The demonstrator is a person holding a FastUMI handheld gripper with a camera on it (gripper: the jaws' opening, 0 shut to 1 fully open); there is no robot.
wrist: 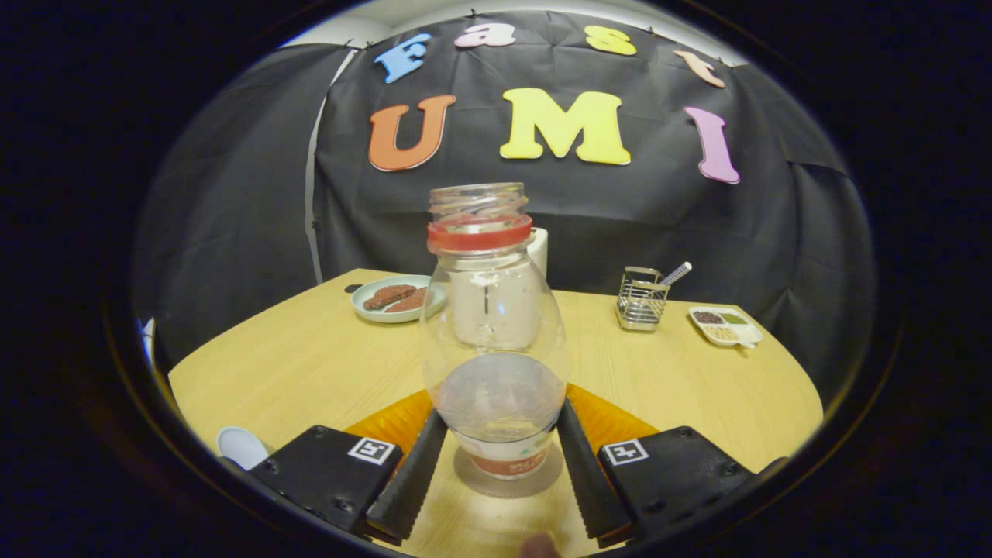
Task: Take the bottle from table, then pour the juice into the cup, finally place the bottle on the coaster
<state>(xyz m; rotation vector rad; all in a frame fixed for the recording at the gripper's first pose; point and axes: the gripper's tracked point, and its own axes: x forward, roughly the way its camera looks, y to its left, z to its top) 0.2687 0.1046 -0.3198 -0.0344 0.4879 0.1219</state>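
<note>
The one fisheye camera rides on the gripper [496, 457], low over the pale wooden table [310, 364], looking forward along both fingers. It sits very close to the clear, red-collared plastic bottle [493, 333] between them and faces the far black cloth wall.

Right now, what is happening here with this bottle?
A hand-held gripper has its two fingers pressed against the lower sides of a clear plastic bottle with a red neck ring and no cap. The bottle stands upright over an orange coaster on the wooden table and looks almost empty.
</note>
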